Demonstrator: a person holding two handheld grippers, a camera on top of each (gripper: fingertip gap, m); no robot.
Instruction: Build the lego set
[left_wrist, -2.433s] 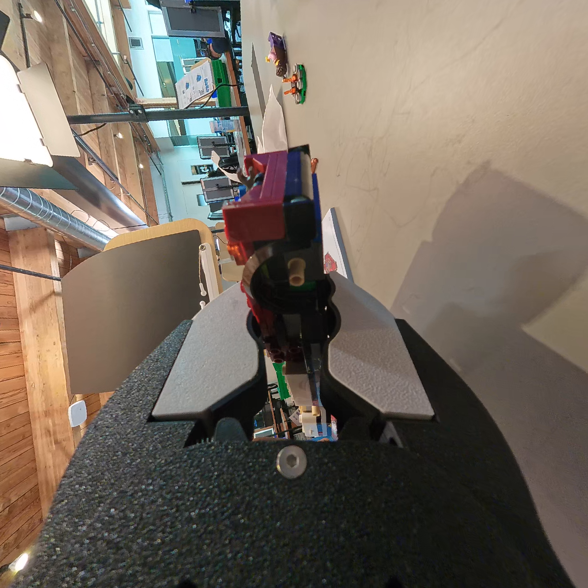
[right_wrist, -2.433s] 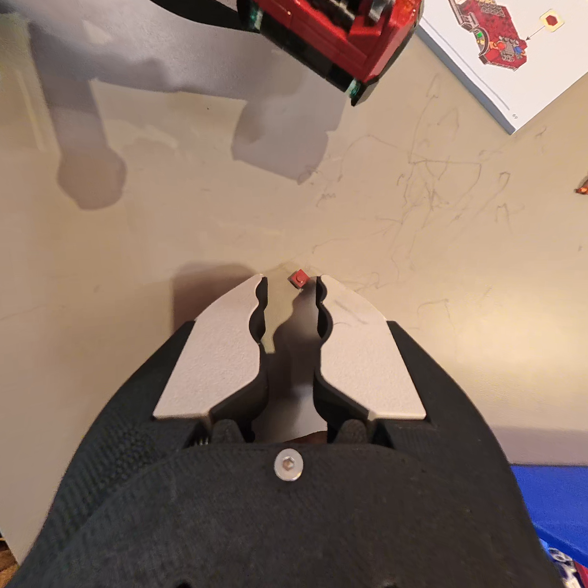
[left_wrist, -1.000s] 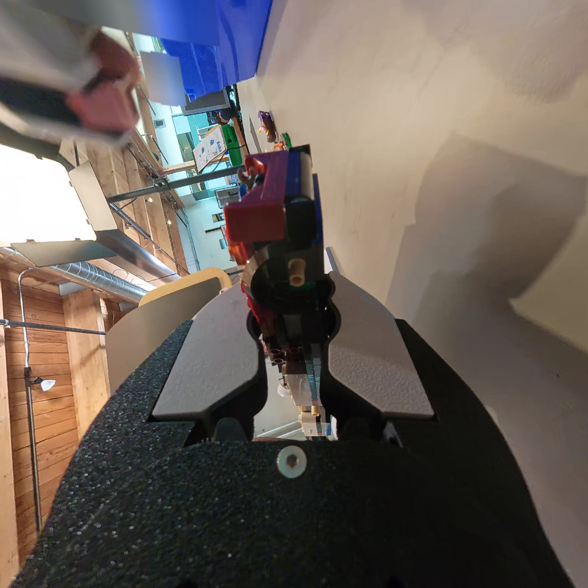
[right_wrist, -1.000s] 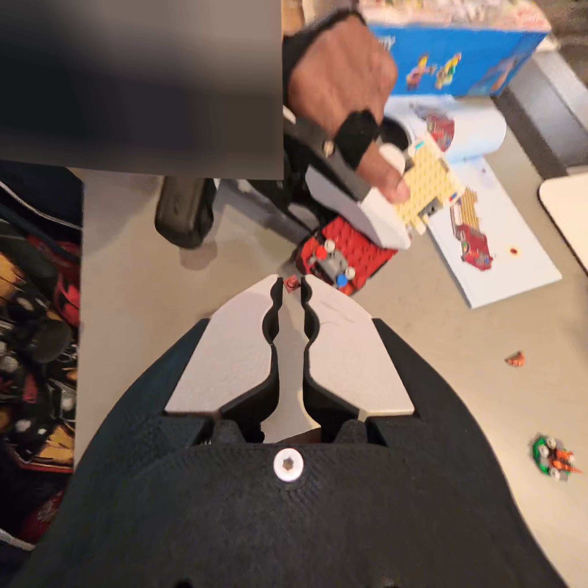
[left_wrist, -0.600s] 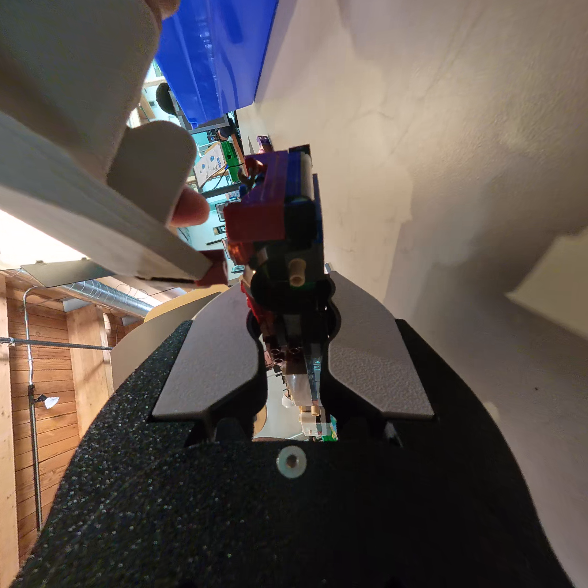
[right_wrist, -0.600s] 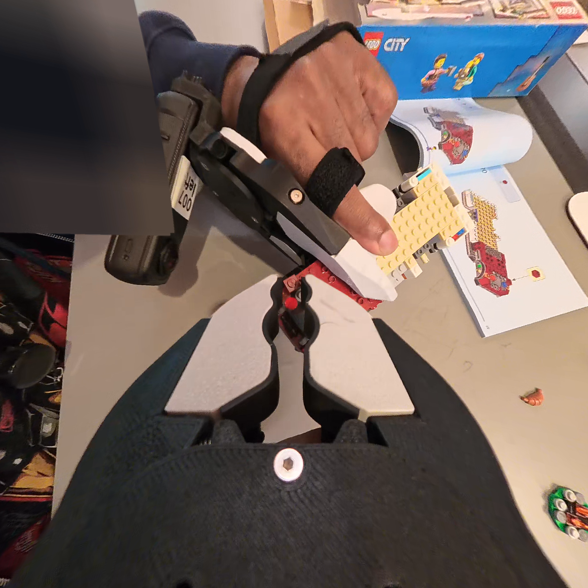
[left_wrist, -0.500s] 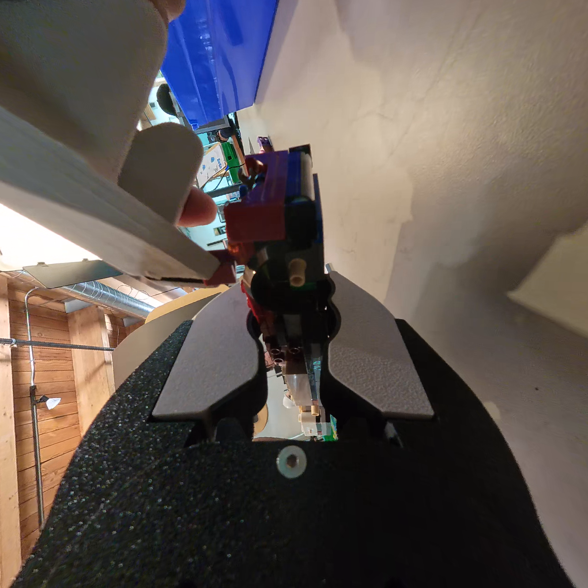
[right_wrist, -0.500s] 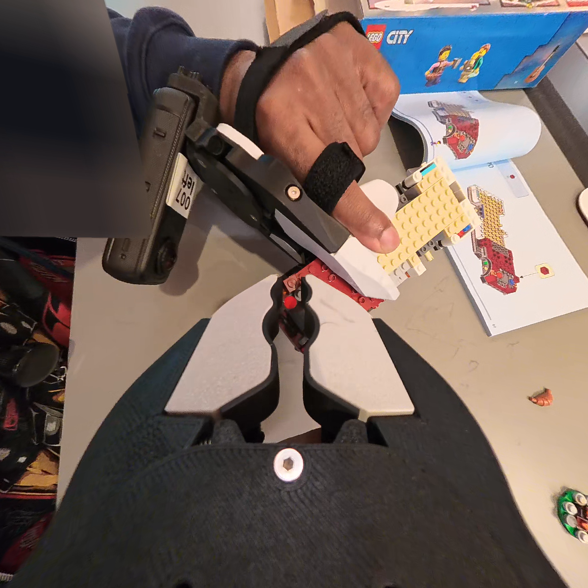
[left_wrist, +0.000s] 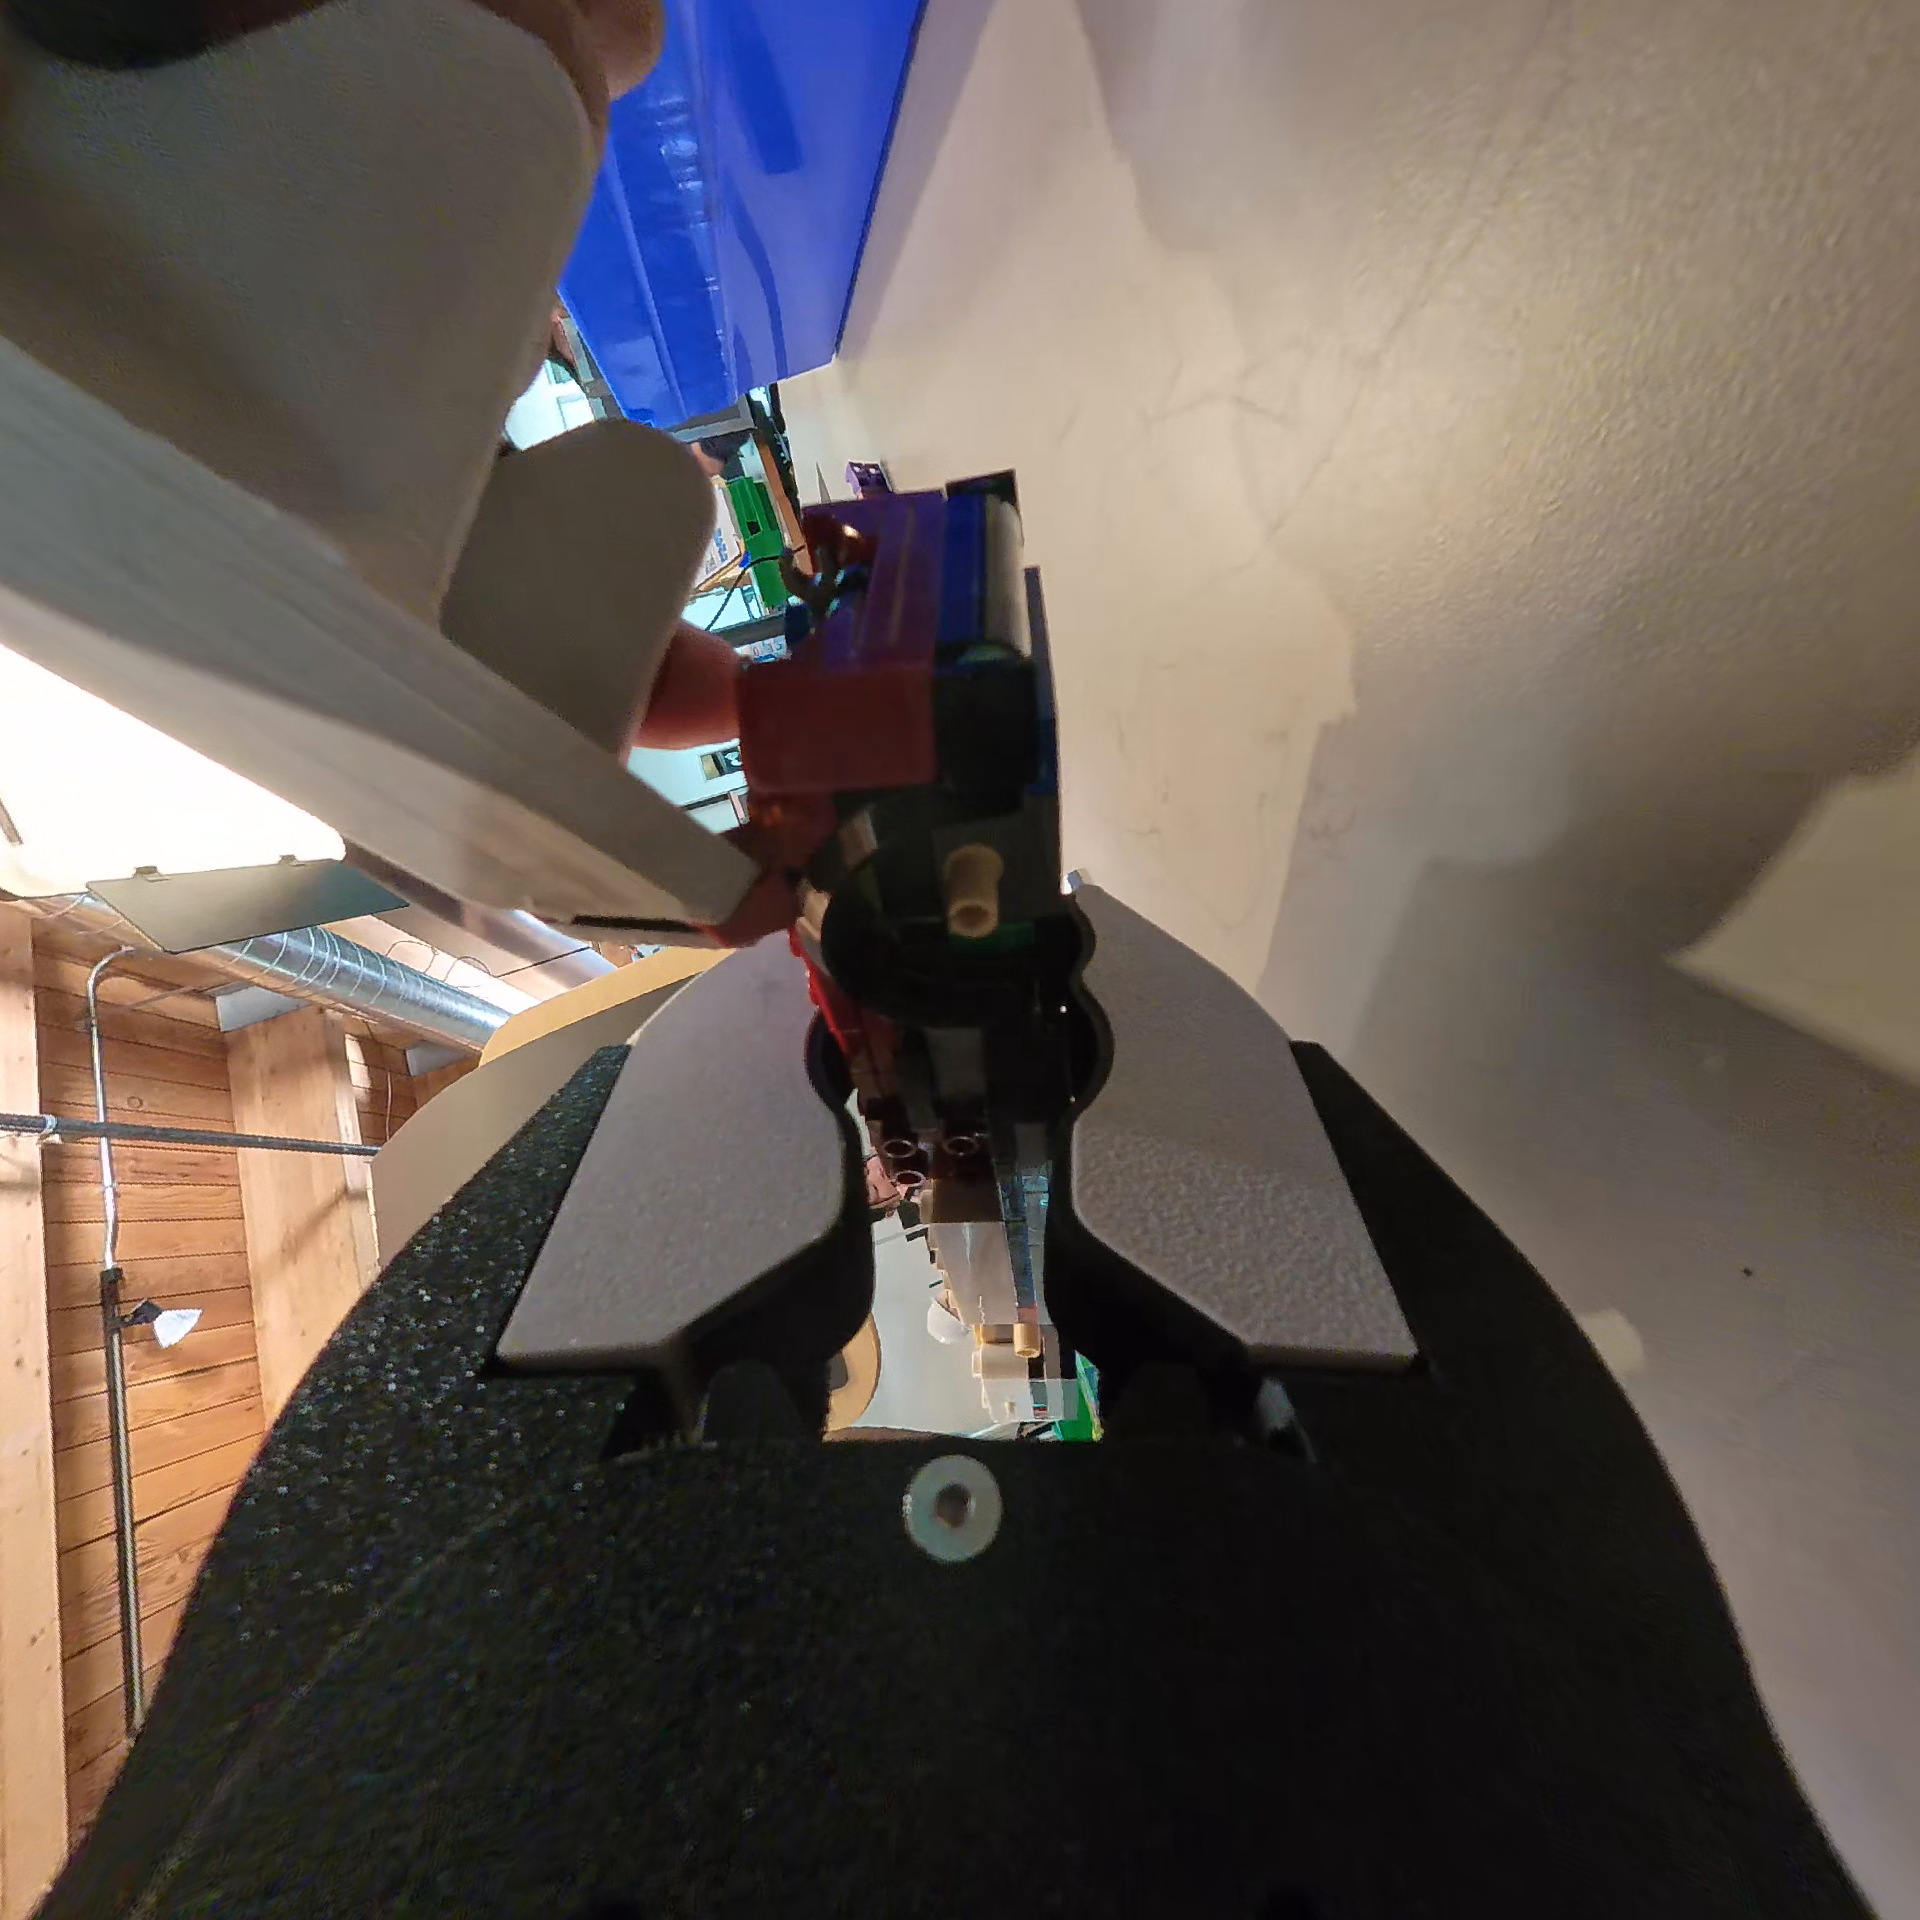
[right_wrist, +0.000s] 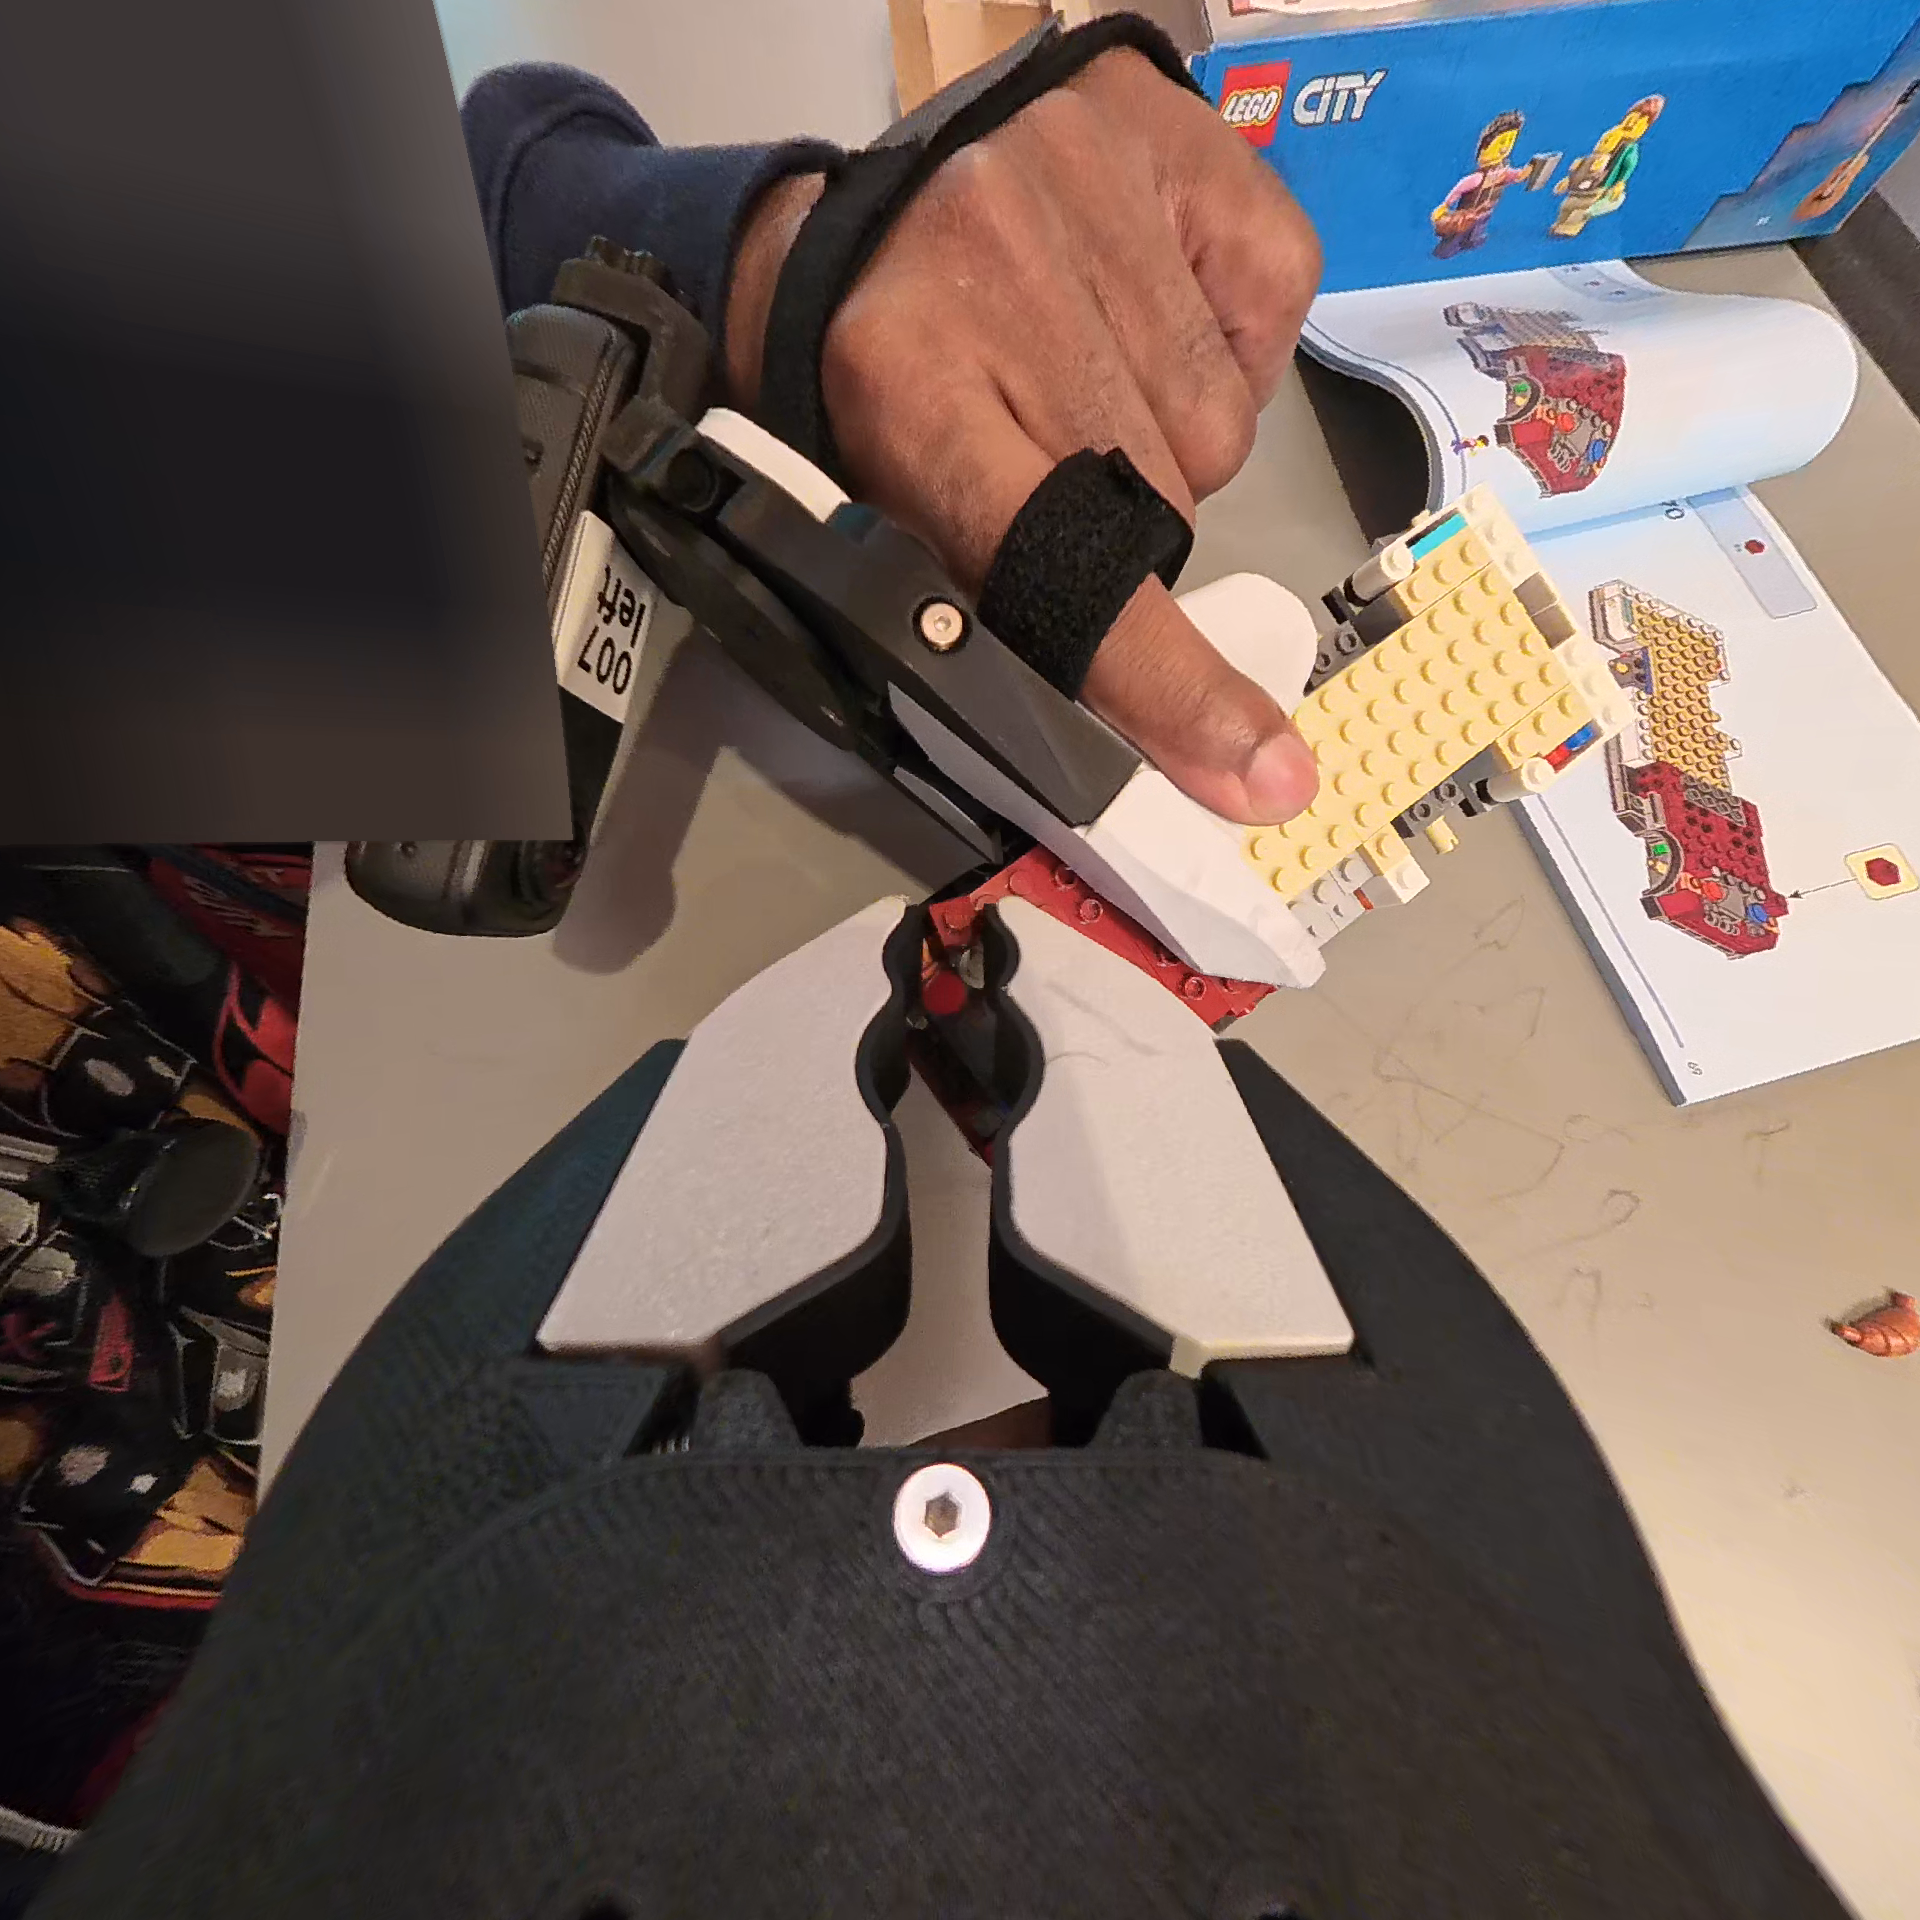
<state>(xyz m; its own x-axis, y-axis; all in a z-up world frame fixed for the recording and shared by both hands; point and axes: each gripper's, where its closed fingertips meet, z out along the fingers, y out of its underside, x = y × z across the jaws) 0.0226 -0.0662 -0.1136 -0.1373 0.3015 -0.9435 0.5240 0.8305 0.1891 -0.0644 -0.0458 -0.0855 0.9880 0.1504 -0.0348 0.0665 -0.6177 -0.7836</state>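
My left gripper (left_wrist: 951, 935) is shut on a brick model (left_wrist: 914, 717) of dark red, black and blue parts, held sideways above the table. In the right wrist view the same model shows its tan studded plate (right_wrist: 1434, 686) and dark red side (right_wrist: 1122, 935) between the left gripper's white fingers (right_wrist: 1195, 883). My right gripper (right_wrist: 948, 914) is shut on a small dark red brick (right_wrist: 954, 920), which it holds against the model's red side. In the left wrist view the right gripper's fingers (left_wrist: 416, 727) reach in from the upper left with the small brick (left_wrist: 764, 904) at their tip.
A blue toy box (right_wrist: 1558, 135) stands at the back of the grey table (right_wrist: 1558, 1558). An open instruction booklet (right_wrist: 1714, 623) lies to the right. A small orange piece (right_wrist: 1881, 1335) lies at the right edge. Patterned fabric (right_wrist: 125, 1143) is at the left, beyond the table edge. Left tips to right tips: about 9 centimetres. My right tips are about 25 centimetres from the small orange piece (right_wrist: 1881, 1335), my left tips only 15 centimetres.
My right gripper shut on the small dark red brick on the table, lifted it and carried it to the model in my left gripper. In the last half second it moved slightly closer.
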